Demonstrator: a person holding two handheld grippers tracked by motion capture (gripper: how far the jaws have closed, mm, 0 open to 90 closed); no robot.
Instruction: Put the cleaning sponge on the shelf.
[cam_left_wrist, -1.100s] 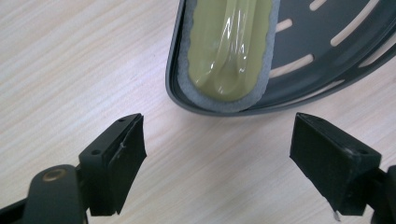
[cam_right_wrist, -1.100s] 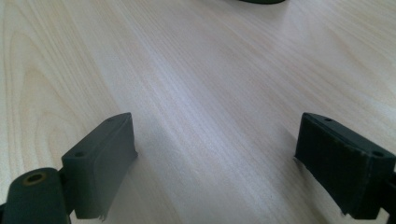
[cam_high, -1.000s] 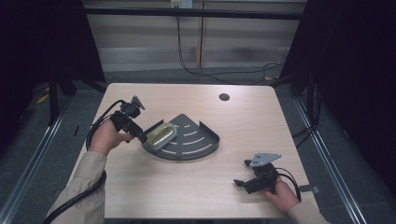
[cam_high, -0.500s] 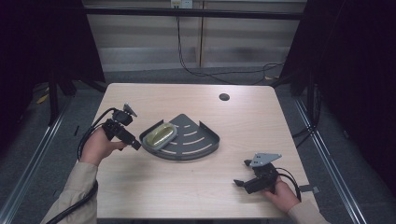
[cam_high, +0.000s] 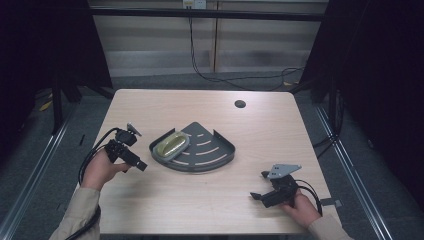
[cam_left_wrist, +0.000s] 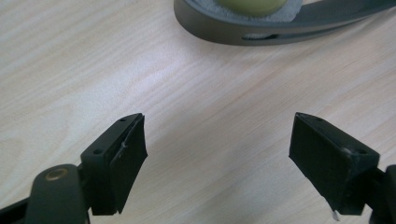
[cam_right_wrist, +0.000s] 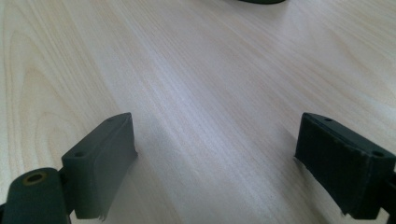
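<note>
Beside the tray's (cam_high: 220, 147) left end, our left gripper (cam_high: 141, 165) hangs open and empty, sponge (cam_high: 171, 144) delivered; next we withdraw.

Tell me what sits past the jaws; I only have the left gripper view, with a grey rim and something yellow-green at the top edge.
Observer: That rim is a grey quarter-round rack on the table; the yellow-green thing is a sponge in its left end.
Operator: Is my left hand-held gripper touching it?
Observer: No, the left hand-held gripper stands open, left of the rack, apart from it.
Operator: And the other one?
Observer: The right hand-held gripper sits open near the table's front right, holding nothing.
</note>
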